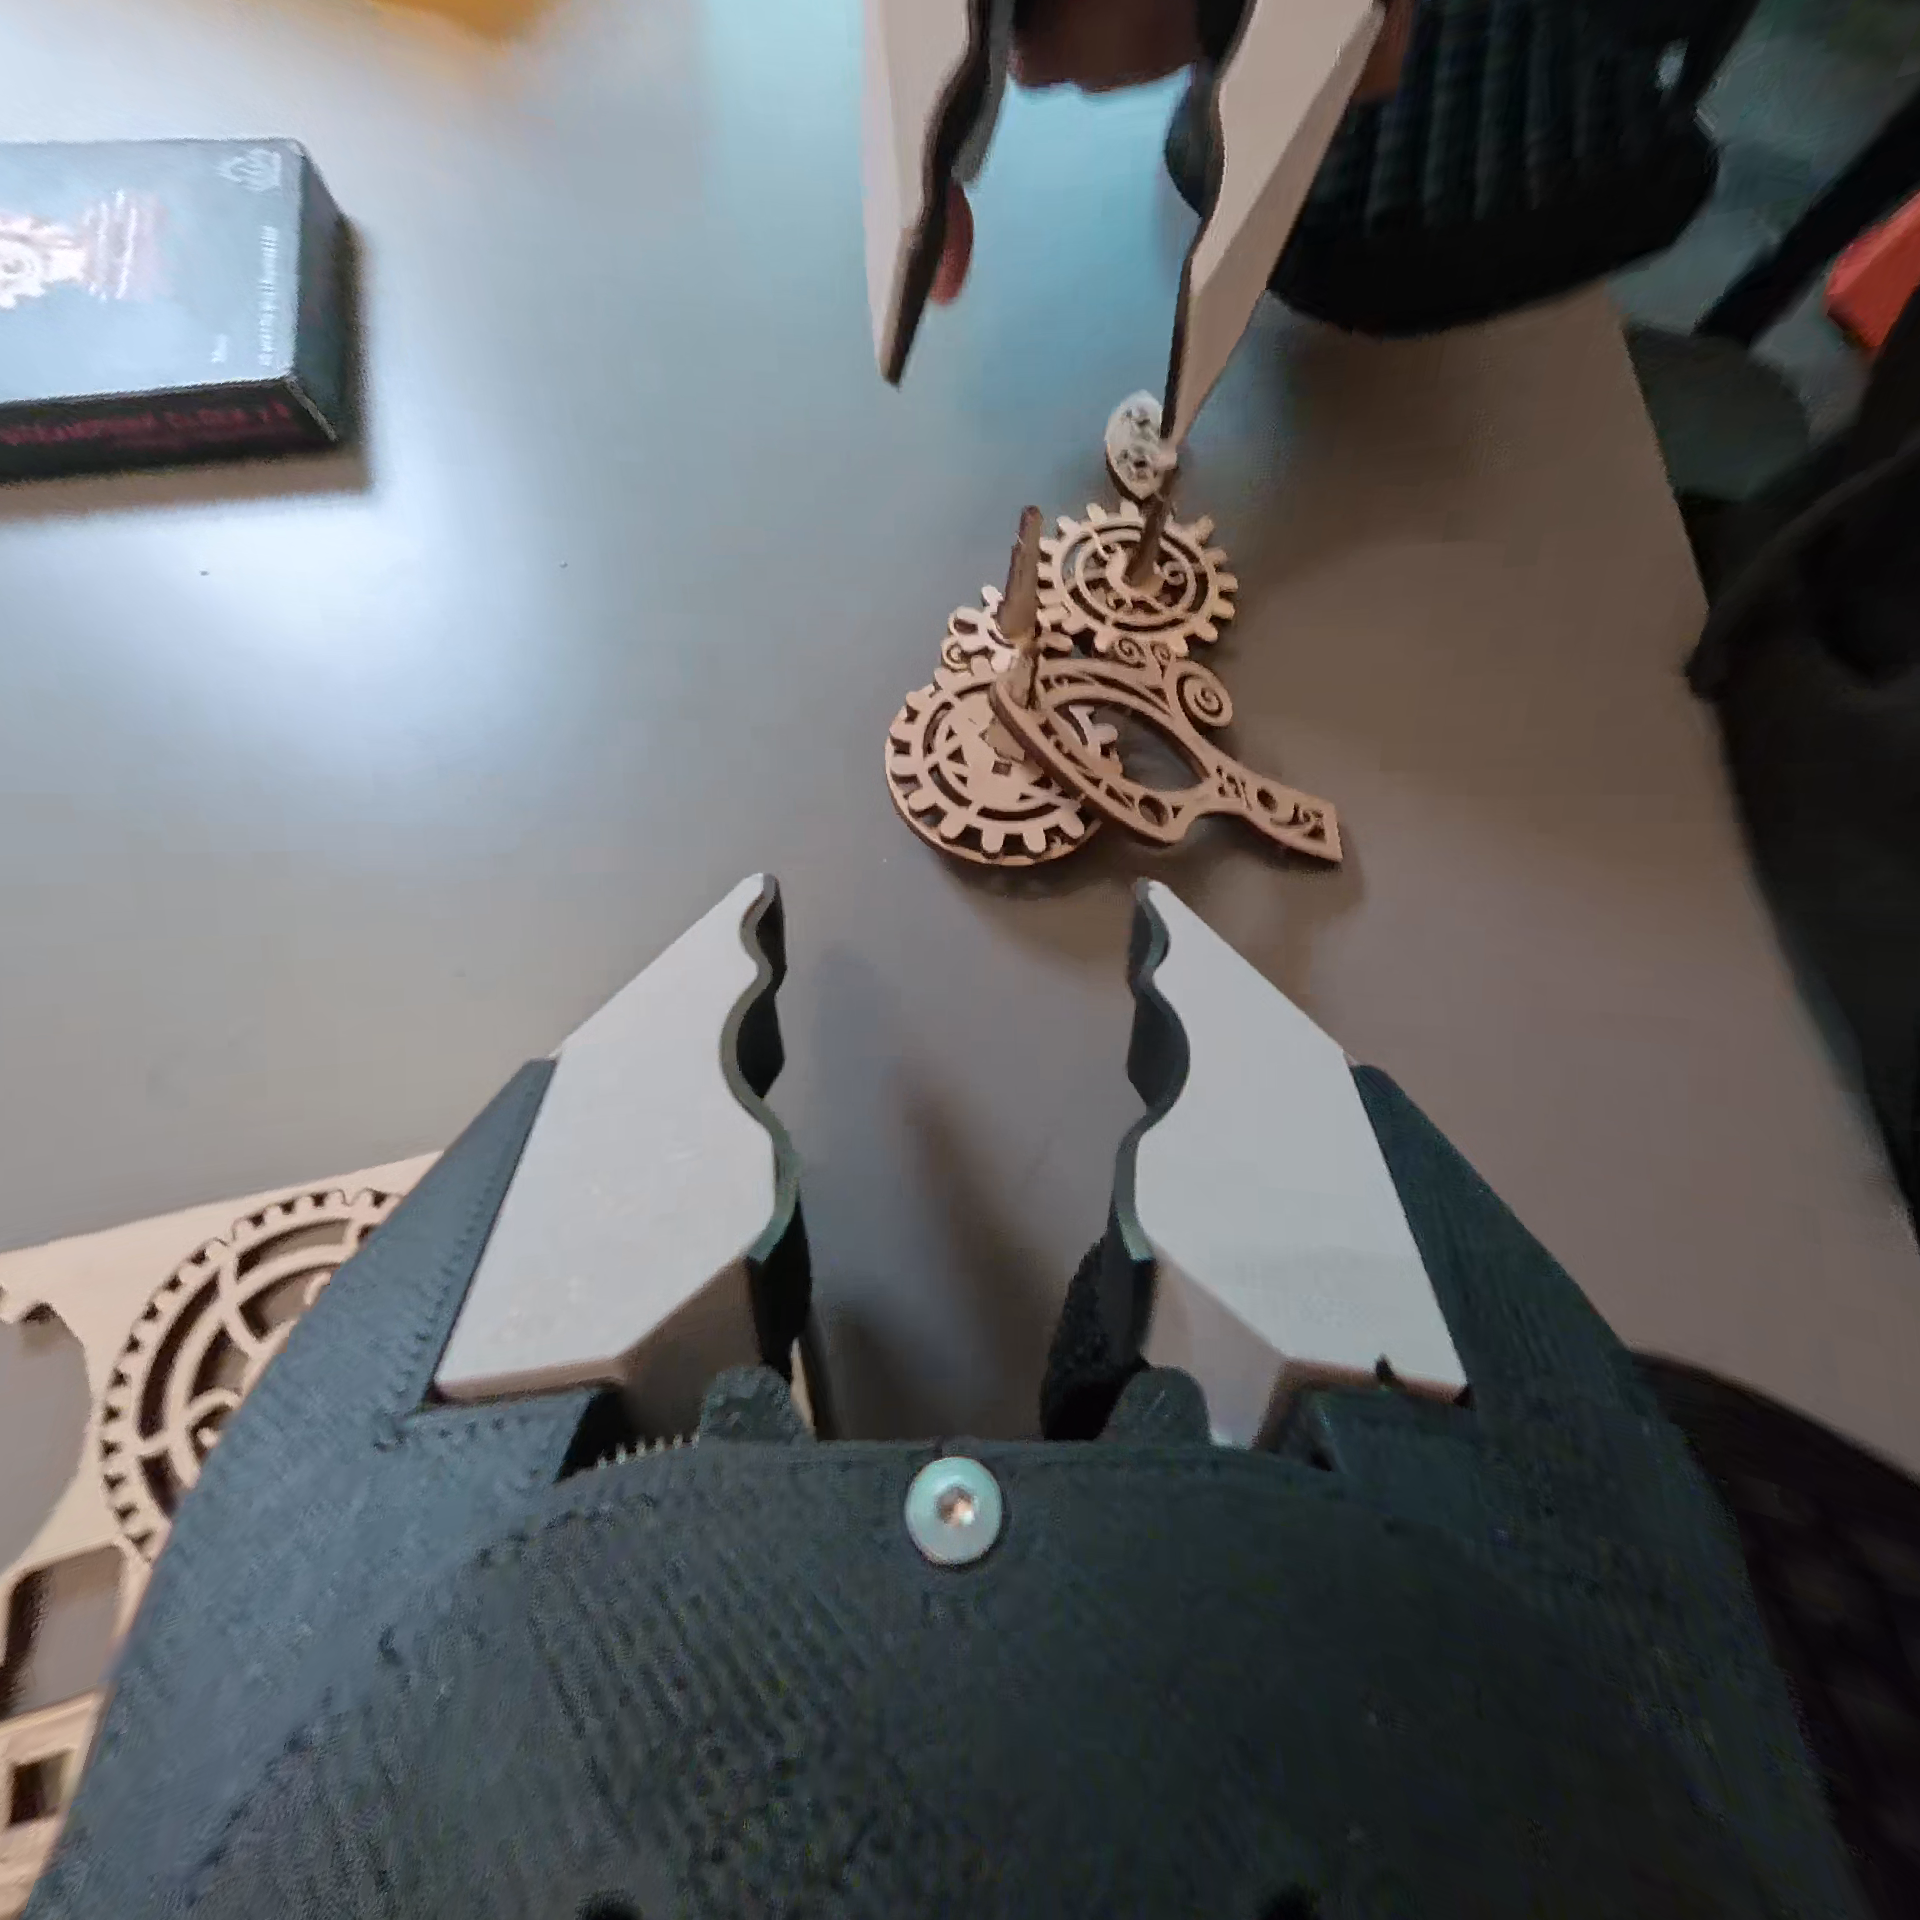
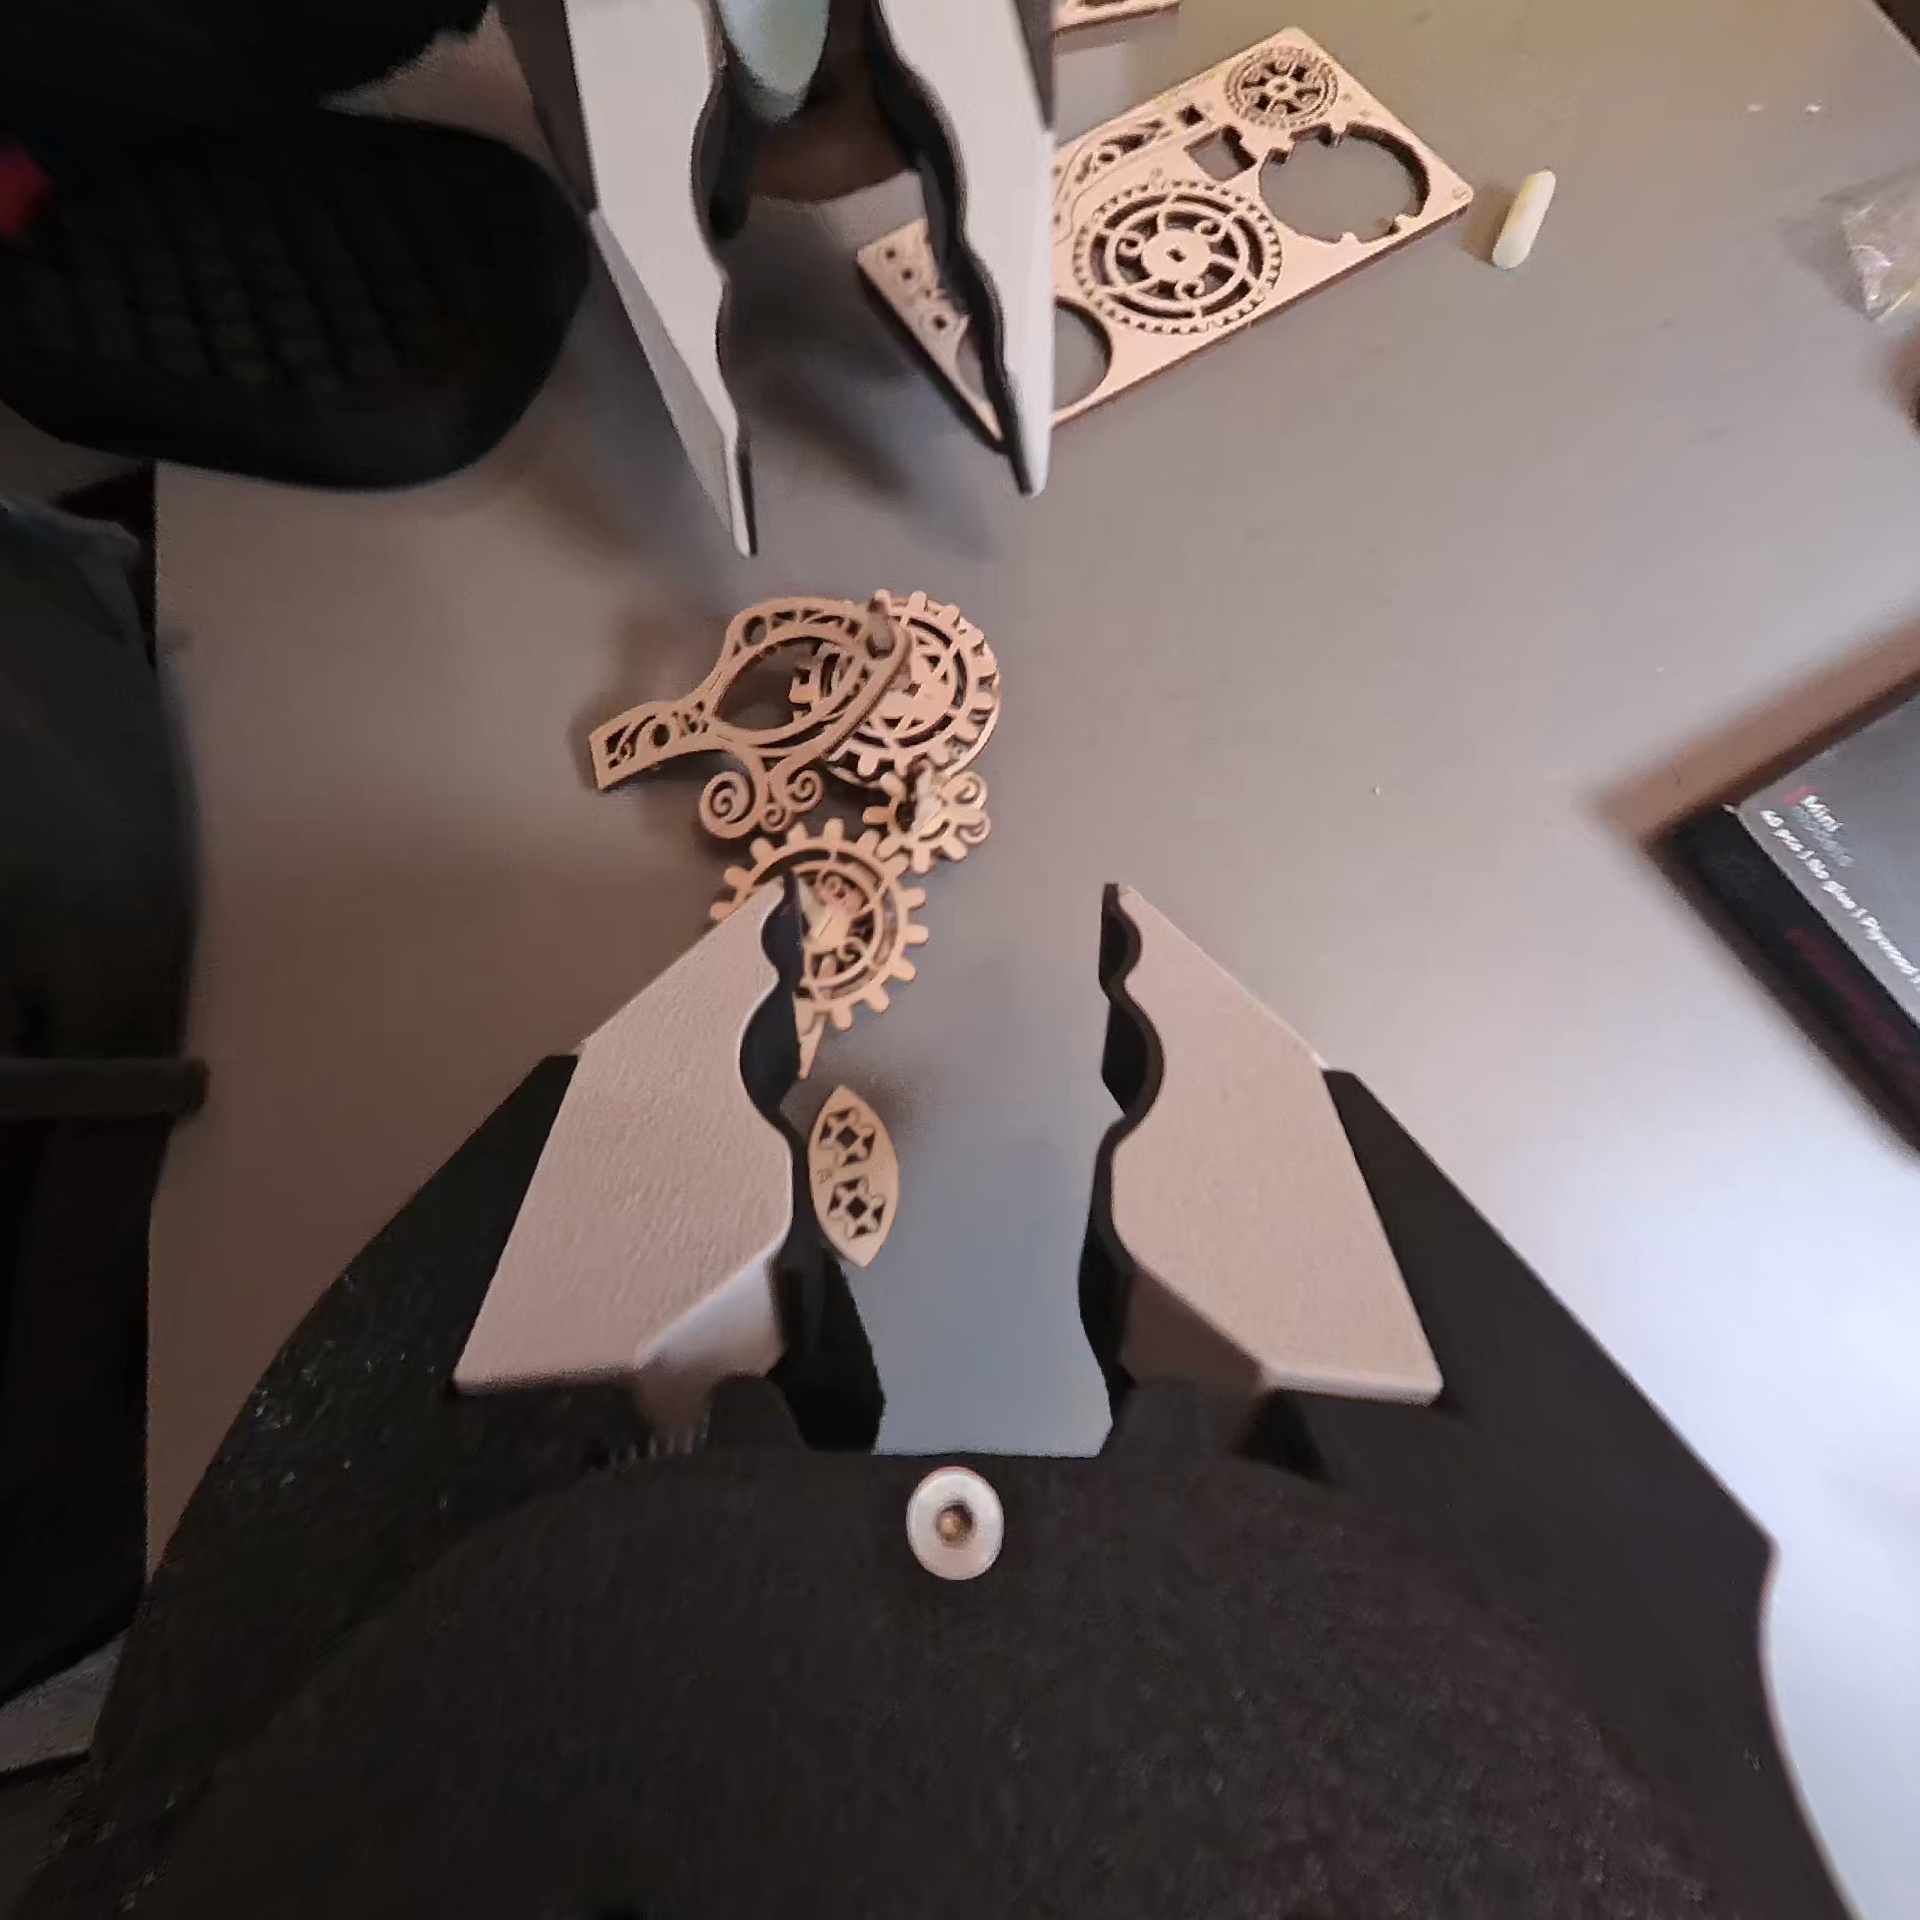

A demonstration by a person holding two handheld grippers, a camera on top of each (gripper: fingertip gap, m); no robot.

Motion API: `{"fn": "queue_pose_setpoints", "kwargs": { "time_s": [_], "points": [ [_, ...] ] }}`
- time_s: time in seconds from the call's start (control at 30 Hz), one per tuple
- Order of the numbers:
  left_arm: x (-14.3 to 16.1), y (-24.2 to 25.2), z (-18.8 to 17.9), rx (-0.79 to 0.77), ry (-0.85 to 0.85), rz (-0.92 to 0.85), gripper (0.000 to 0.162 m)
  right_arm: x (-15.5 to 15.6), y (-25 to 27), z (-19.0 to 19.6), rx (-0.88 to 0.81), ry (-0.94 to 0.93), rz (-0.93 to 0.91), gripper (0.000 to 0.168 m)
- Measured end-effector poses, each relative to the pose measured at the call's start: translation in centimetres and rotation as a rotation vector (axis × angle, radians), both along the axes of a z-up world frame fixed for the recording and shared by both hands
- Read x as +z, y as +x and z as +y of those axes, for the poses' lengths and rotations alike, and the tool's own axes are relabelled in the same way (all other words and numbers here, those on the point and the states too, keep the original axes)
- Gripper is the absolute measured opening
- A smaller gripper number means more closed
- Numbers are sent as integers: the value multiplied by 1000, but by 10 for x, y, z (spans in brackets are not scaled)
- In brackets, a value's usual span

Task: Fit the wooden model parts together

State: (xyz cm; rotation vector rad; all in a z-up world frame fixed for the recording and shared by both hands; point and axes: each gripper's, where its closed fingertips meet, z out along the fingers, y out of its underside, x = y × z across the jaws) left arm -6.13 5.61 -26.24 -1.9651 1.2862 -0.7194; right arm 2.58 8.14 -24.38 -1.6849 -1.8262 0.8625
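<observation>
A wooden model assembly (image 1: 1091, 717) lies on the grey table (image 1: 520, 727): a large gear (image 1: 977, 779), a smaller gear (image 1: 1138, 582), and an ornate handle-shaped plate (image 1: 1174, 748) leaning tilted over the large gear on an upright pin. A small leaf-shaped piece (image 2: 852, 1174) sits atop the pin in the smaller gear (image 2: 847, 935), against one finger of my right gripper (image 2: 943, 899). That gripper is open around the pin. My left gripper (image 1: 956, 904) is open and empty, just short of the assembly. Each gripper also shows in the other's view: the right (image 1: 1034, 395), the left (image 2: 883, 514).
A wooden parts sheet (image 2: 1247, 239) with punched-out holes lies behind the left gripper and shows at the lower left in the left wrist view (image 1: 156, 1351). A black box (image 1: 156, 312) lies to one side. A small white stick (image 2: 1522, 218) and a black chair (image 2: 260, 291) are nearby. There is about 10 cm between the tips of the two grippers. My right tips are roughly 7 cm from the small leaf-shaped piece (image 2: 852, 1174). The left camera catches it too, in the left wrist view (image 1: 1137, 440).
</observation>
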Motion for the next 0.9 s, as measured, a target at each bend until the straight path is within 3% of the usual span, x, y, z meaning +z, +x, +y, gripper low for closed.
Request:
{"fn": "queue_pose_setpoints", "kwargs": {
  "time_s": [0.33, 0.47, 0.53, 0.67, 0.77, 0.83, 0.9],
  "points": [
    [-14, 19, 6, -430, -77, 184, 78, 0, 3, -30, 15, 72, -74, 60],
    [-19, 25, 5, -490, -72, 198, 66, 4, 7, -38, -9, 51, -59, 59],
    [-20, 26, 4, -479, -79, 185, 53, 4, 9, -39, -23, 47, -52, 59],
    [-20, 24, 9, -379, -62, 171, 40, 5, 10, -35, -58, 17, -24, 56],
    [-21, 20, 13, -262, -47, 165, 37, 7, 6, -32, -72, 14, -4, 55],
    [-22, 16, 18, -151, -36, 159, 22, 7, 4, -29, -82, 20, 3, 55],
    [-21, 13, 18, -61, -47, 132, 25, 8, 2, -26, -95, 19, 10, 55]
  ]
}}
